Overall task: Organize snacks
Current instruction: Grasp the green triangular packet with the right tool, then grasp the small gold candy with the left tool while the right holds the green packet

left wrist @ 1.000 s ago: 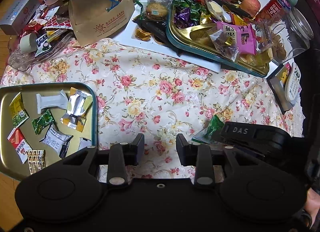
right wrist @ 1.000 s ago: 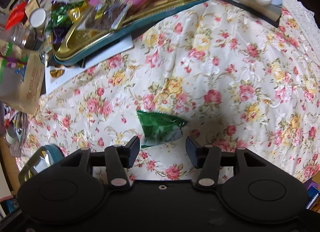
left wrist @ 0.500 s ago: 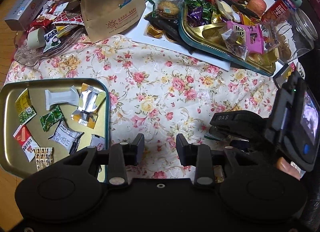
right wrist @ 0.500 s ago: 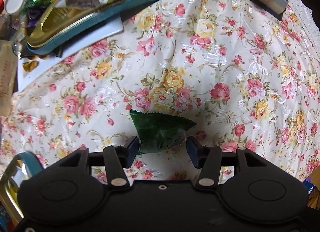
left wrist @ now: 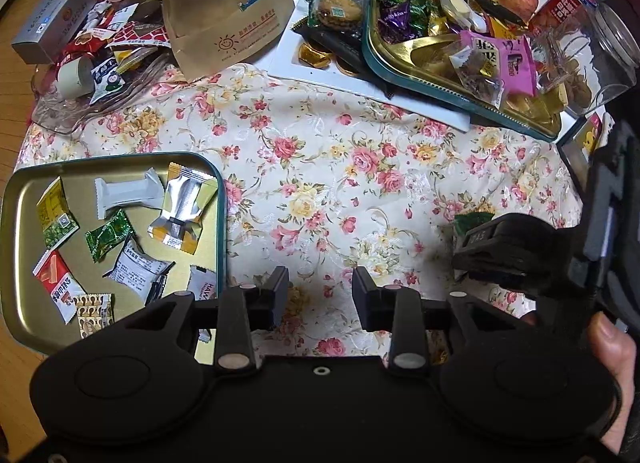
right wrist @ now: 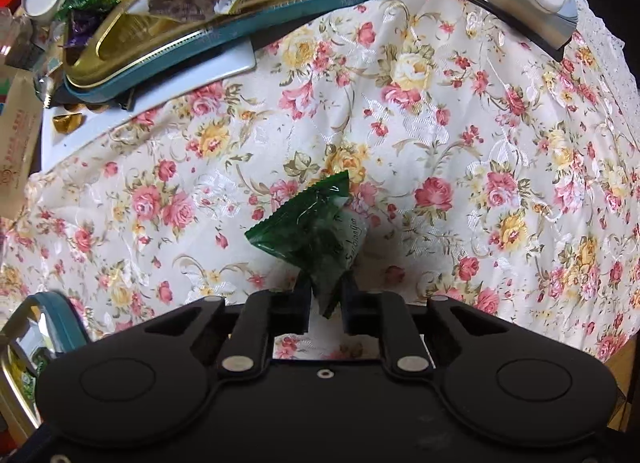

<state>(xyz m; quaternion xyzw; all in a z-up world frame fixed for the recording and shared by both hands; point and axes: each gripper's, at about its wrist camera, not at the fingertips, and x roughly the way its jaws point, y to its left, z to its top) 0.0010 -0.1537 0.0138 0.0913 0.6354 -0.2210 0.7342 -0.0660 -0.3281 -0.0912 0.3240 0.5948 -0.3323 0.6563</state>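
- Right gripper [right wrist: 325,295] has its jaws pressed together on the lower corner of a green snack packet [right wrist: 316,231]; the rest of the packet fans out past the fingertips, crumpled and tilted, just above or still brushing the floral cloth [right wrist: 460,135] of the worktop. Which of the two cannot be told.
- Left gripper [left wrist: 321,295] hangs spread over bare cloth with nothing between its jaws, just right of the sorting tin [left wrist: 219,199].
- Grip looks to be on a thin pinch of film only, so lift slowly and straight up; a jerk could let the slick wrapper slide out.
- Sorting tin already holds several single packets laid flat, among them a similar green packet [left wrist: 109,234]. Judged from that, this one belongs there.
- Carry the packet low across the cloth toward the tin, clear its raised teal rim, and let go over a bare patch of gold floor so that it does not cover another packet.
- Keep the left gripper out of the way as the right one crosses; the two stand close together near the tin's corner.
- Leave the crowded snack tray [left wrist: 440,75] at the far side undisturbed.
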